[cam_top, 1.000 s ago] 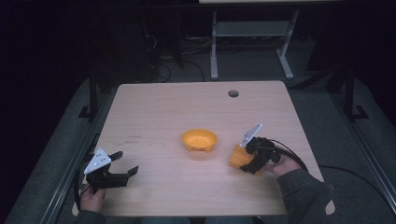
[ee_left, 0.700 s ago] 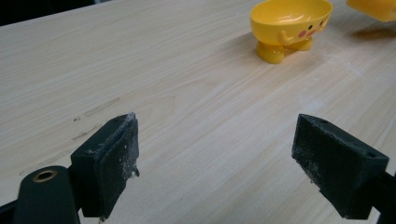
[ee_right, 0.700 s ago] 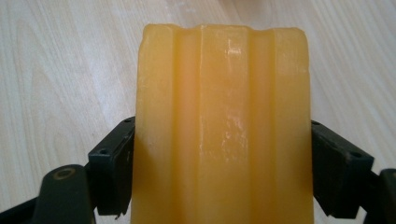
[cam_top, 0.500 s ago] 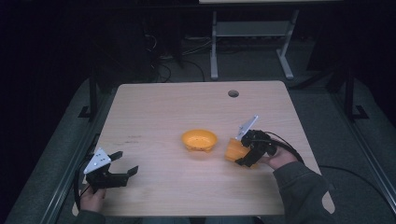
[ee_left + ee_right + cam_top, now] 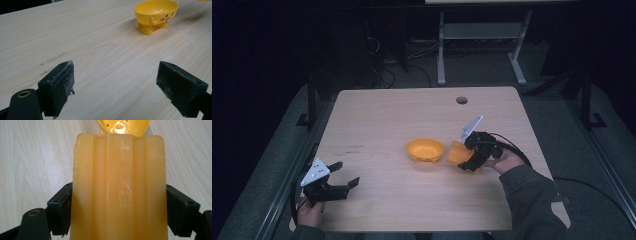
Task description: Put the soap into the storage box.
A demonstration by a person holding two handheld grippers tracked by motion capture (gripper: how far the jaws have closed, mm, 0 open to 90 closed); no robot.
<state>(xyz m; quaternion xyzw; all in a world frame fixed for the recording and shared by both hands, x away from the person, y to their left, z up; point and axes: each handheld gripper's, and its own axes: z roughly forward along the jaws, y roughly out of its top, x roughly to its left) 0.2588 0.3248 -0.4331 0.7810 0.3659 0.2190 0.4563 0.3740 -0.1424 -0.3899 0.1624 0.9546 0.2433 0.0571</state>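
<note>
A small yellow bowl [image 5: 425,149] with a painted face and feet [image 5: 156,13] stands near the middle of the wooden table [image 5: 382,120]. Just to its right my right gripper [image 5: 466,159] is shut on a ribbed orange block [image 5: 457,152], held tilted toward the bowl. In the right gripper view the orange block [image 5: 118,187] sits between both black jaws, and the bowl's rim [image 5: 123,127] peeks out beyond its top. My left gripper [image 5: 344,175] rests low at the table's front left, open, with nothing between its pads [image 5: 58,87].
A round cable hole [image 5: 462,100] lies at the table's back right. A metal stand [image 5: 477,40] is on the floor behind the table. A cable [image 5: 512,145] trails from the right gripper. Bare wood lies between the left gripper and the bowl.
My right gripper has carried the orange block leftward, from near the right side to just beside the bowl. The left gripper has stayed put.
</note>
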